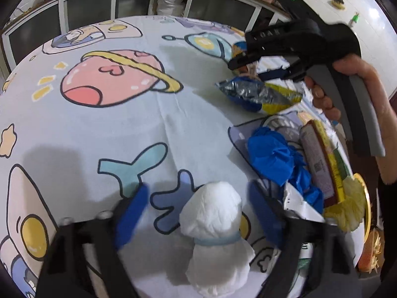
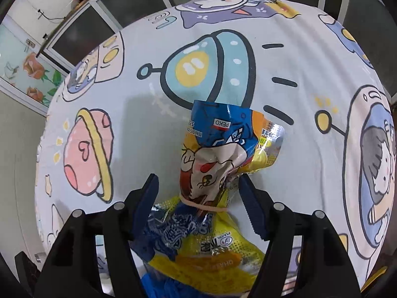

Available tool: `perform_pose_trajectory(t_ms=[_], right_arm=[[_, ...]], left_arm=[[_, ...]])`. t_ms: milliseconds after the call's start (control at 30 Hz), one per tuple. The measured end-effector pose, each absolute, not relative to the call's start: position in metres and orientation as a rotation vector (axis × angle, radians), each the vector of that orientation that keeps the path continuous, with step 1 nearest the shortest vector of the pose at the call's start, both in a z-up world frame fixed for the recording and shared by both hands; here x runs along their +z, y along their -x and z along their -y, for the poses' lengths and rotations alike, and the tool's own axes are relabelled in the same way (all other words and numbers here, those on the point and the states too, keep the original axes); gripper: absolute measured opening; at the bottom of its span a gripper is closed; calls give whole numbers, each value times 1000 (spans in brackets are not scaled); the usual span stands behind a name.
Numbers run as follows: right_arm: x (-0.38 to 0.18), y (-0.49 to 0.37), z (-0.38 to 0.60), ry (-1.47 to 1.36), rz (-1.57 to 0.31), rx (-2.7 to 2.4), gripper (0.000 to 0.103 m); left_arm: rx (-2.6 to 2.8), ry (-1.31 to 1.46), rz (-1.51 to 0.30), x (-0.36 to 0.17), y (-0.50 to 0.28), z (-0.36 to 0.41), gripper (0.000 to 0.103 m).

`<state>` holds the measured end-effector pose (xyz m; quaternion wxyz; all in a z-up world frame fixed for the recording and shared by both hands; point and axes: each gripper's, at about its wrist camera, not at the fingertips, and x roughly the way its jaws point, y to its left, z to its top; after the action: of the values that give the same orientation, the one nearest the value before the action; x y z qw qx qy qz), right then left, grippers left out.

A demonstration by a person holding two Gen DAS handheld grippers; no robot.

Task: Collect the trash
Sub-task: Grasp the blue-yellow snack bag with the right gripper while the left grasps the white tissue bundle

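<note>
In the left wrist view my left gripper is open, its blue pads on either side of a crumpled white tissue wad lying on the cartoon tablecloth. In the right wrist view my right gripper is open around a blue and yellow snack bag tied with a rubber band; the bag touches the right pad. The right gripper also shows in the left wrist view, above that snack bag.
A pile of trash lies at the table's right: crumpled blue paper, a flat red-edged packet, yellow paper on a yellow plate. Dark glass cabinets stand behind the table.
</note>
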<state>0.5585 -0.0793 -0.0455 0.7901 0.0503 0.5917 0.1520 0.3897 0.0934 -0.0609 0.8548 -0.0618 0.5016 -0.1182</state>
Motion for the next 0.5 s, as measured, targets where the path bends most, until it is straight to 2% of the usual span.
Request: perform_pose_trajectory(t_ms=[33,67,100,133,267,500], right_arm=[[-46,-559,78,-98,-1273,318,51],[-46,-559,78,-81,-1268,304,43],[-45,-559,77,-72,-1262,308,42],[-44,-558,77,-71,-1256,317,34],[-38,-552,77,-62,-1231,342,30],[-1,-527,91,-131,-1163,409,29]], left_arm=[[-237,112,-1054,-62,-390,-92,62],[-235,90,-1050,-62,-390,-89,50],[-242,83,-1050,-62,-390,-87,34],[-253,87,-1054,-63,-390,-85,31],[-238,99,-1044,-61,-387,-85,26],[-229,154,-973,-27,-363,-108,26]])
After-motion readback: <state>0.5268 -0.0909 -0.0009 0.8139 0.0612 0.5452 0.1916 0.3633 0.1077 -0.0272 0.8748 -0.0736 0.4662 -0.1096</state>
